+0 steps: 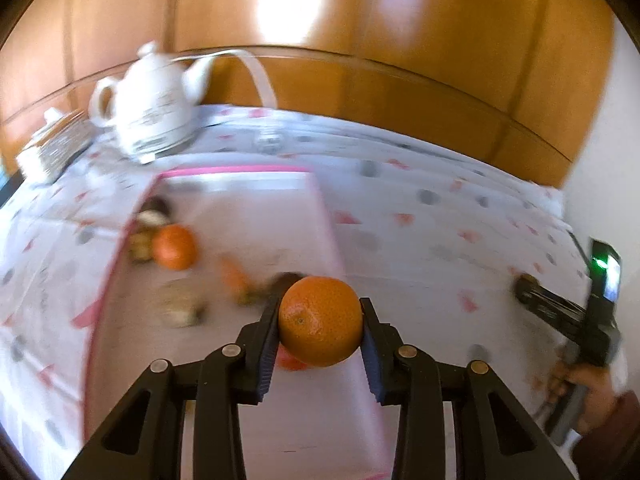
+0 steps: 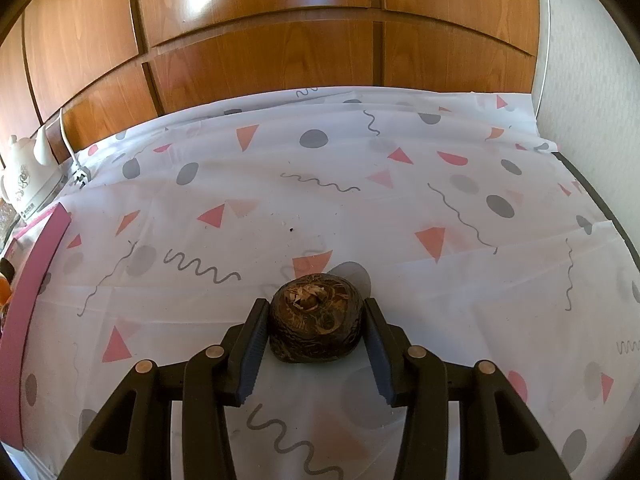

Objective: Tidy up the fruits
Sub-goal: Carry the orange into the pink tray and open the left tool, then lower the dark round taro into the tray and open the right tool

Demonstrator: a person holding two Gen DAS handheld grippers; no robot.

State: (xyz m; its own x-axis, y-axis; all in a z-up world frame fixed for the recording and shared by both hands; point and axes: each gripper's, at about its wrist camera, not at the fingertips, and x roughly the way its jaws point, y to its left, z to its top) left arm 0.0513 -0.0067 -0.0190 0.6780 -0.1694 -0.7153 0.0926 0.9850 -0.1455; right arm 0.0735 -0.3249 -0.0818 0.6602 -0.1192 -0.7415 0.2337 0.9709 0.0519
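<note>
Through the left wrist view, the left tongs (image 1: 320, 322) are clenched on an orange (image 1: 320, 320), both dark pads pressed against its sides, and the fruit hangs lifted above a white tray with a pink rim (image 1: 320, 200). Inside that tray, towards its left edge, sits a second orange (image 1: 174, 246), with several blurred dark and brownish fruits around it that cannot be told apart. A white teapot (image 1: 154, 104) stands on the desk beyond the tray's far left corner. The patterned tablecloth (image 1: 420, 220) covers the desk to the right of the tray. At the far right edge, a hand (image 1: 592, 392) holds the right tongs (image 1: 528, 286), whose tips point down to the cloth.

Seen from the right wrist view, the right tongs (image 2: 316, 320) grasp a dark brown, wrinkled round fruit (image 2: 316, 320), one pad against each side, while the fruit's underside rests on the tablecloth (image 2: 360, 200). The tray's pink rim (image 2: 36, 280) runs along the left edge, well apart from this fruit, and the teapot (image 2: 24, 176) shows at the far left, in front of the wooden cabinet doors (image 2: 280, 20).
</note>
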